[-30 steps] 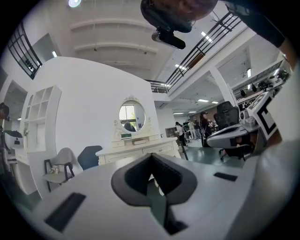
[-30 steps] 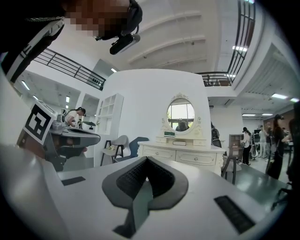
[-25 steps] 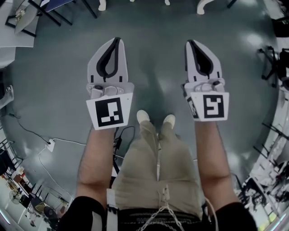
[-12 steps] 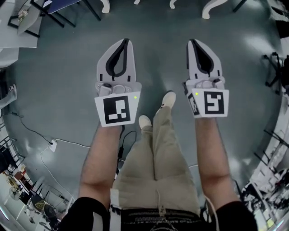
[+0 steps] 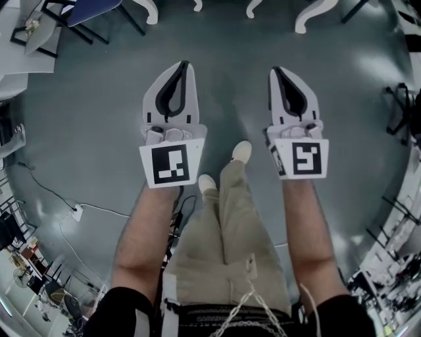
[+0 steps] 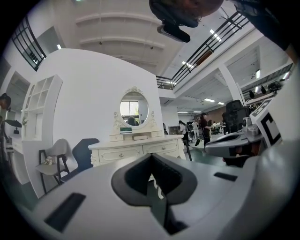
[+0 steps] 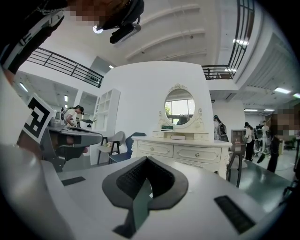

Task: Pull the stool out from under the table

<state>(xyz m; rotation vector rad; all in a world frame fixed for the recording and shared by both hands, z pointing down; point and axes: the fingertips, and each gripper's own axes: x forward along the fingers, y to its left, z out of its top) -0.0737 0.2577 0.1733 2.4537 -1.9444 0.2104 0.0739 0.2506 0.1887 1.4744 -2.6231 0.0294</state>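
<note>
Head view: white left gripper [image 5: 182, 66] and white right gripper [image 5: 277, 70] mid-frame, both claws pressed together, empty. Curved white table legs [image 5: 308, 18] at top edge show more than before.

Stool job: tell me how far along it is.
Done: nothing visible. In hand: both the left gripper and right gripper are shut and empty, held over floor, with the table ahead, apart from them. Left: reach the table, find the stool, which I cannot make out, grip and pull it.
</note>
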